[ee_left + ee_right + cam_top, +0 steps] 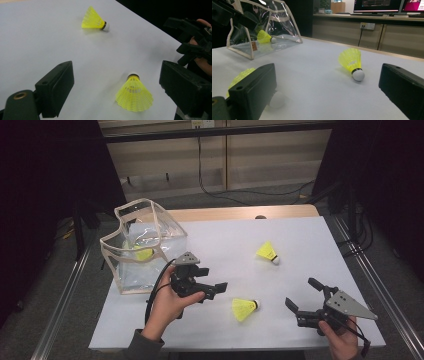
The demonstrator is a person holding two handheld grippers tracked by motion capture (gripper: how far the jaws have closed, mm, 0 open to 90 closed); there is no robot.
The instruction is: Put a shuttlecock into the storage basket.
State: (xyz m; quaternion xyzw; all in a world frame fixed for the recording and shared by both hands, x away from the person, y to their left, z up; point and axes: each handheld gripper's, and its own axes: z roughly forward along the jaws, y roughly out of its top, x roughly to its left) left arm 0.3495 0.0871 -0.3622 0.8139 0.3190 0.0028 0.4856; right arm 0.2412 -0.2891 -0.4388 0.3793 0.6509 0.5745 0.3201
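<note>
bench: white top [220, 245], wood strip along far edge.
left gripper [212, 279]: held in left hand [167, 305], just right of the pouch, over bench, pointing toward near shuttle. jaws wide apart, nothing betw. them, no contact w/ anything. in left gripper view the two black jaws flank the near shuttle, which lies on the bench ahead of them.
right gripper [304, 294]: held in right hand [342, 340] at near right corner of bench, aimed left/inward. jaws spread wide, empty. right gripper view: far shuttle sits betw. the jaw lines but further off, not touched.
near shuttle [244, 308]: yellow skirt, white cork; lying on its side near bench front edge, betw. the two grippers, cork toward right. closer to left gripper; apart from both.
far shuttle [268, 252]: yellow, on its side, mid-right of bench, cork toward near right. well apart from near shuttle.
pouch [142, 245]: clear plastic, cream trim, open top, standing at left side of bench.
shuttle in pouch [143, 253]: yellow, lying on pouch floor, seen thru wall.
</note>
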